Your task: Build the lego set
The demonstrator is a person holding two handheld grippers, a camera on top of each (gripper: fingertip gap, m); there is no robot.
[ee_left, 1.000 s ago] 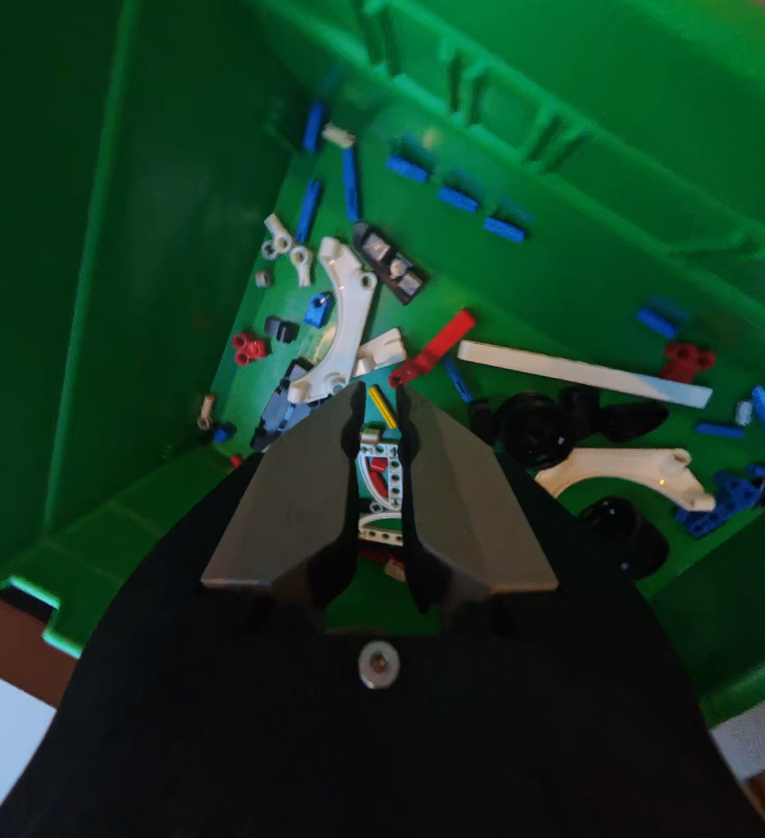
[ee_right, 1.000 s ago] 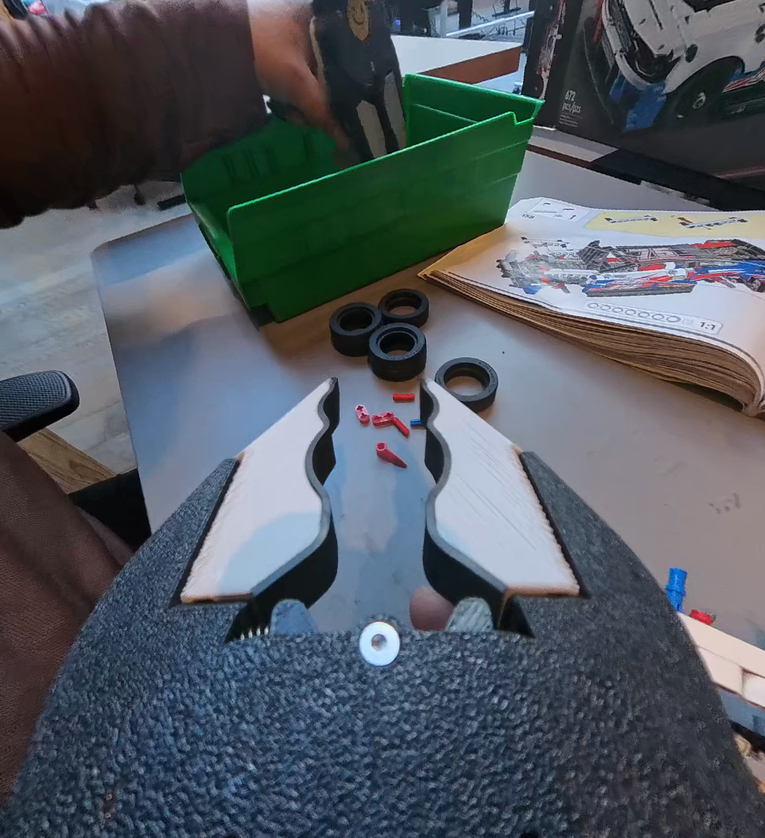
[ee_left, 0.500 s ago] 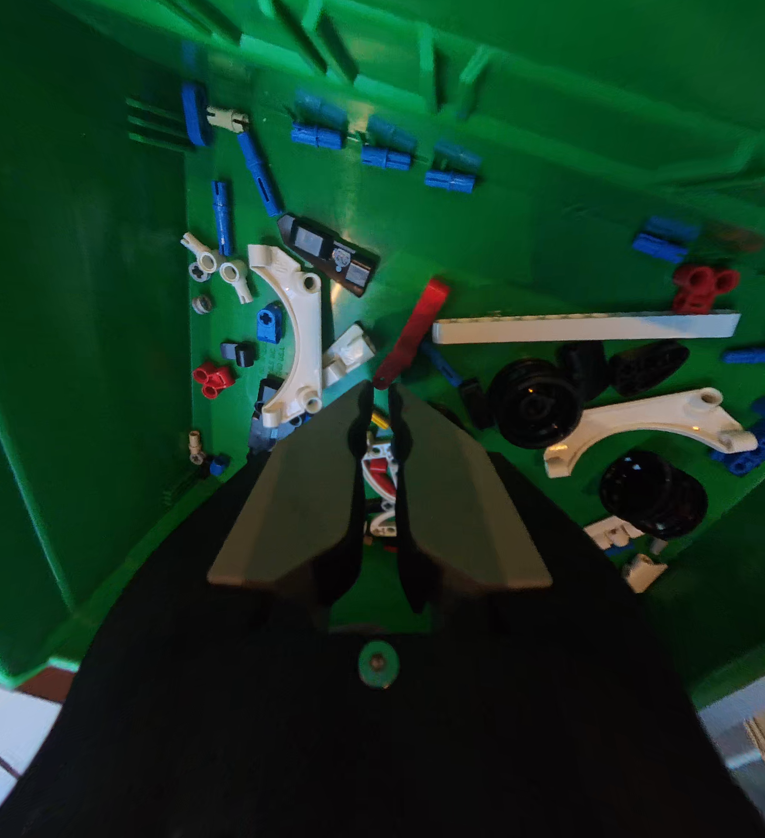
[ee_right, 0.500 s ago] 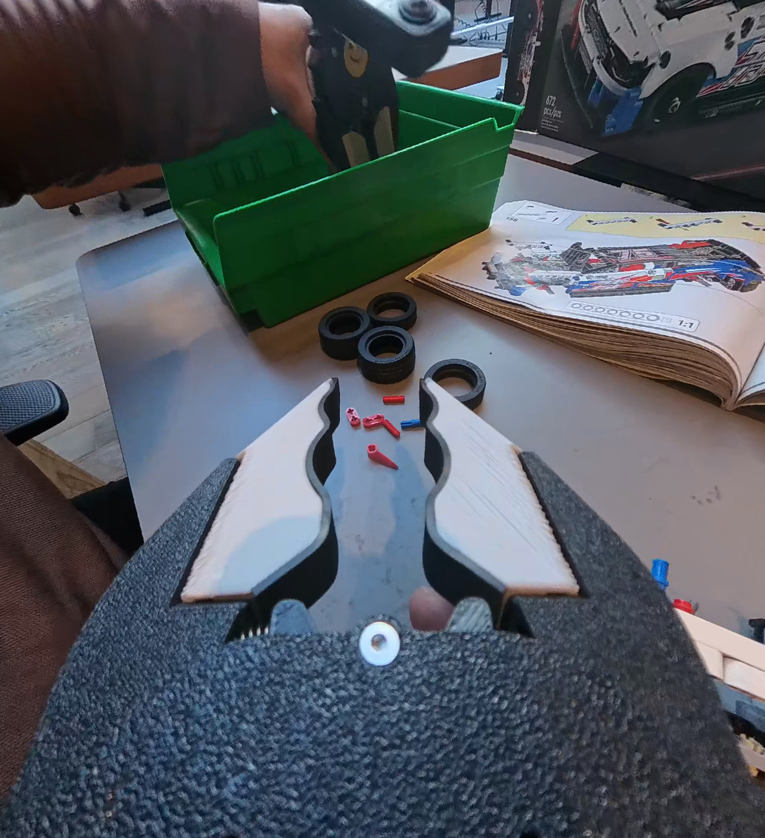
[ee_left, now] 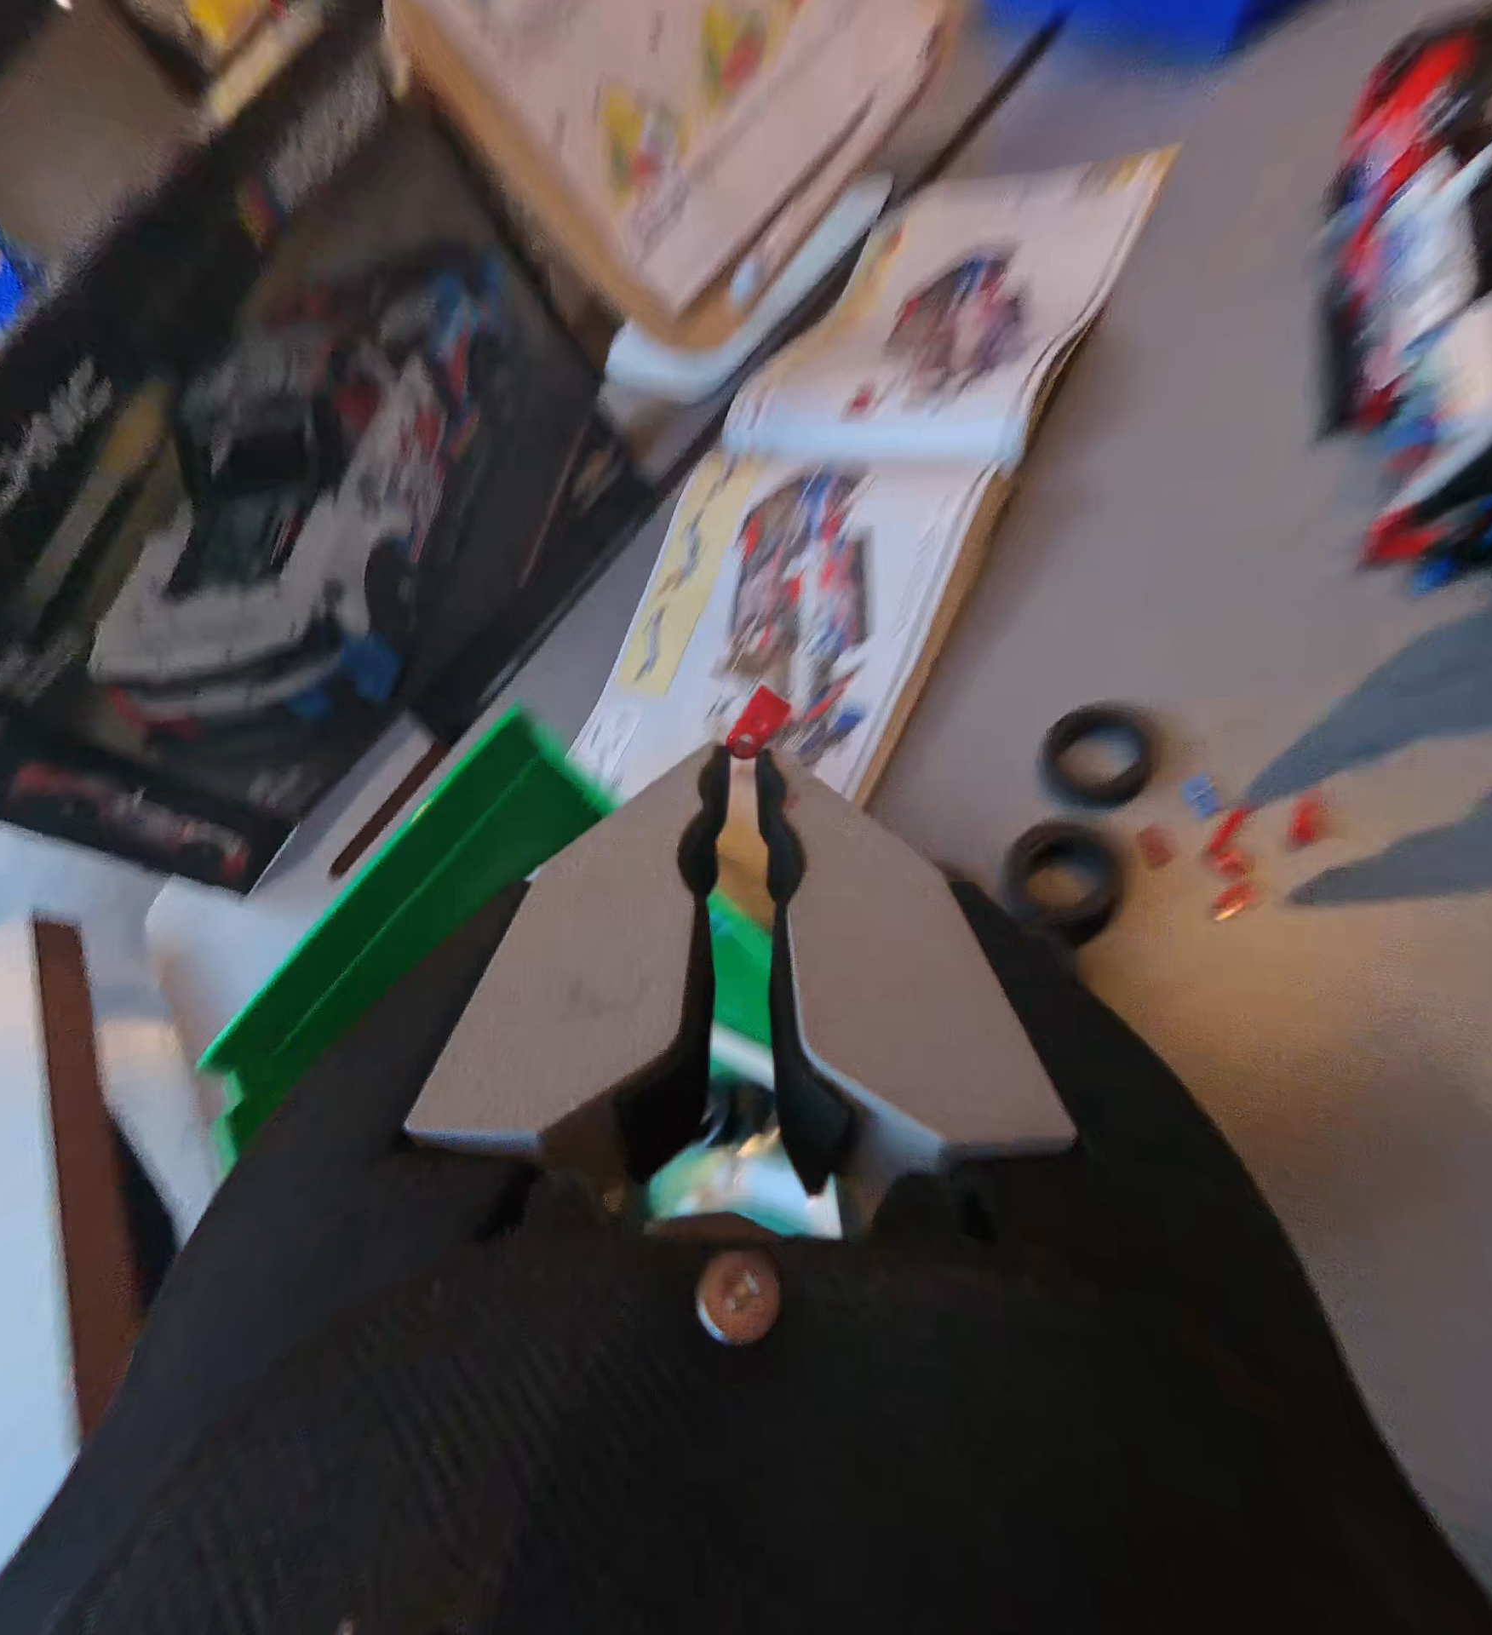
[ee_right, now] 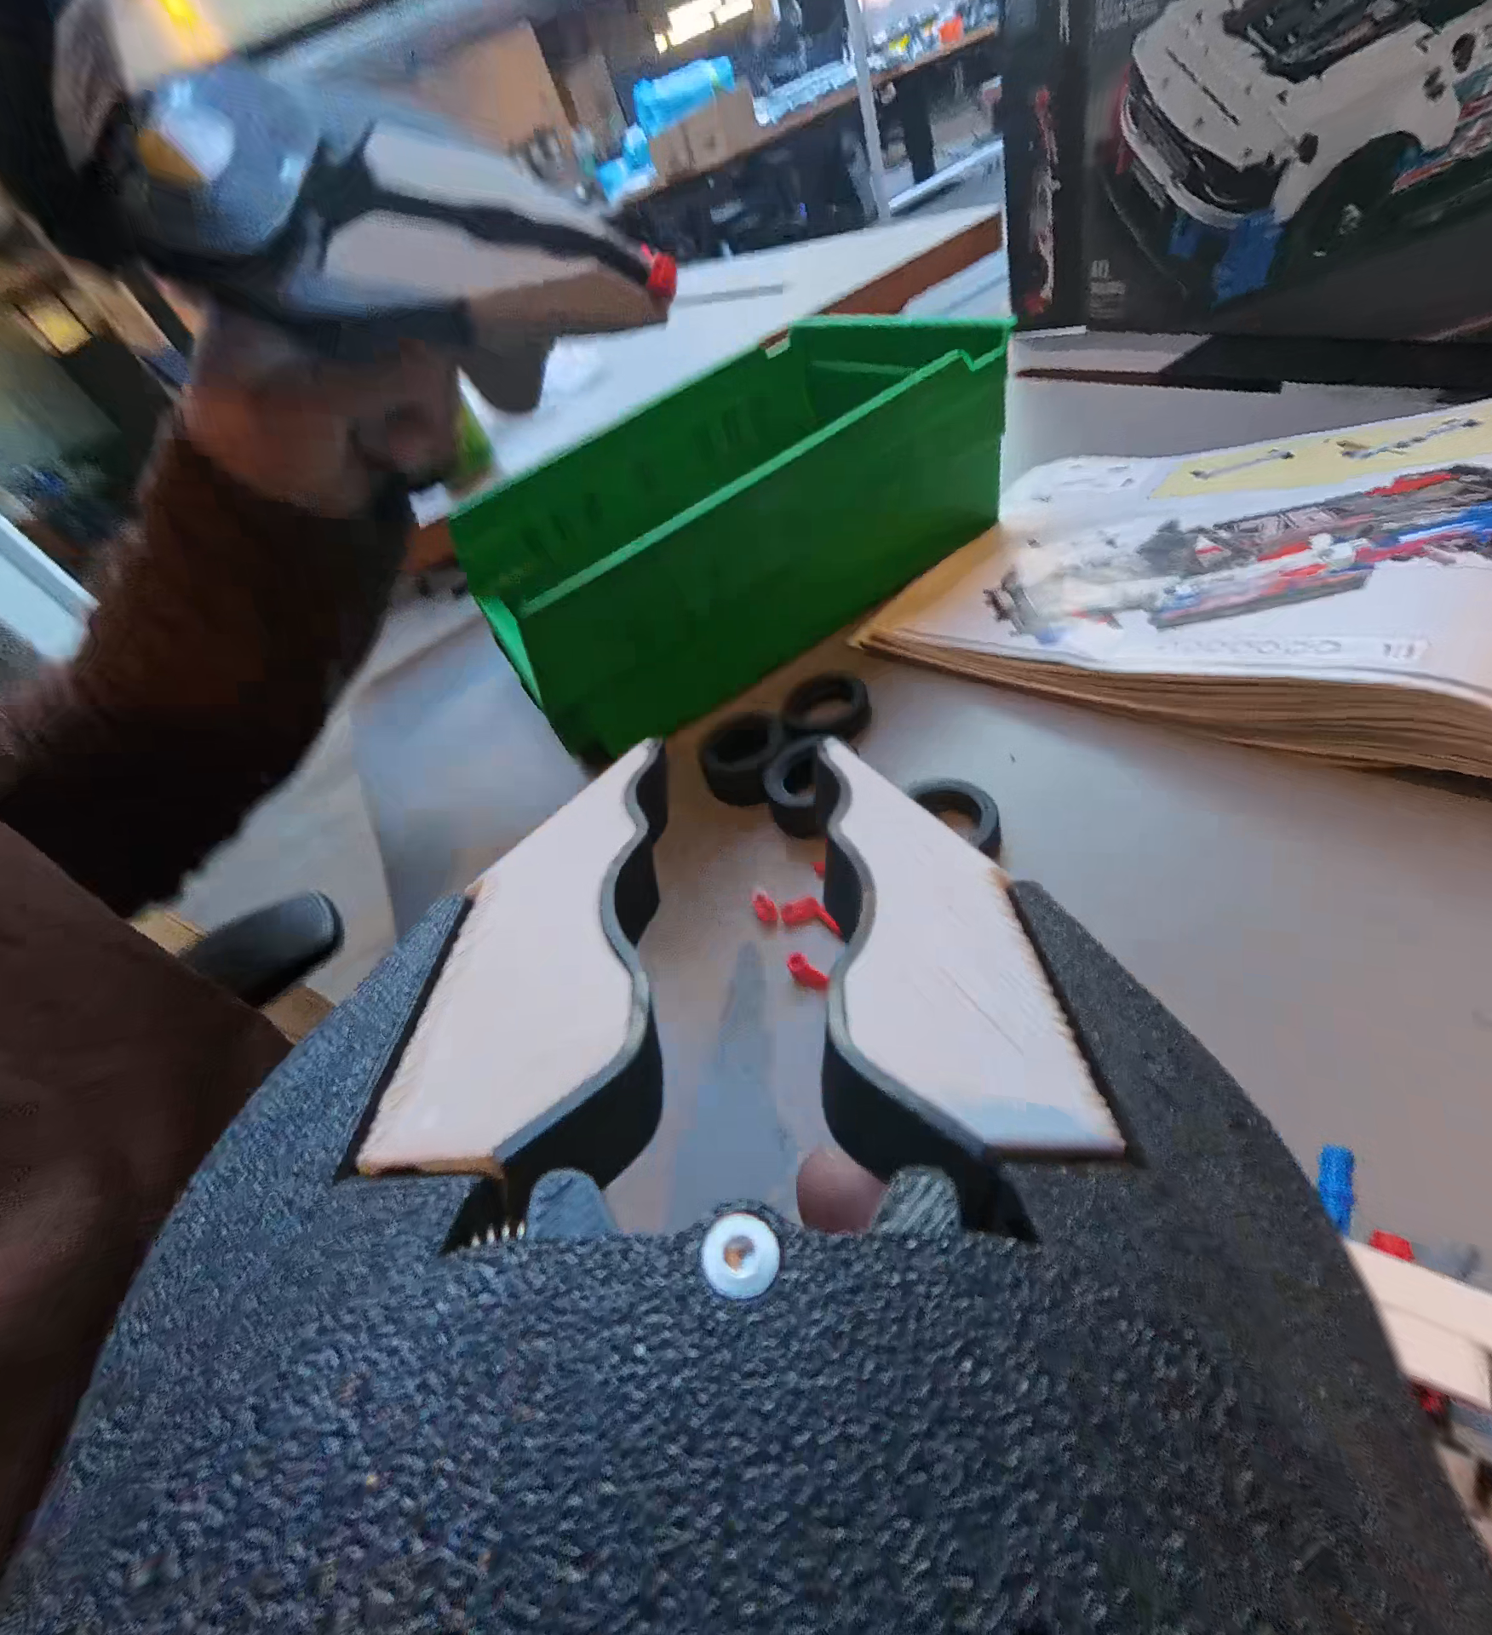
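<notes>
My left gripper [ee_left: 741,768] is shut on a small red lego piece [ee_left: 758,722] and holds it in the air above the green bin [ee_left: 424,885]. In the right wrist view the left gripper [ee_right: 650,279] shows raised at the upper left, with the red piece [ee_right: 660,270] at its tips, above the bin [ee_right: 751,540]. My right gripper [ee_right: 742,779] is open and empty, low over the table. Small red pieces [ee_right: 800,916] lie on the table between its fingers. Black tyres [ee_right: 742,752] lie just beyond the tips.
An open instruction book [ee_right: 1273,575] lies right of the bin. The set's box [ee_right: 1309,150] stands behind it. A part-built model [ee_left: 1450,283] sits at the far right in the left wrist view. Tyres [ee_left: 1061,871] and small pieces [ee_left: 1225,845] lie on the table. The tips of one gripper are about 20 centimetres away from the tips of the other.
My left gripper has closed on the red piece, lifted out of the green bin and swung up over the table. My right gripper has stayed open in about the same place.
</notes>
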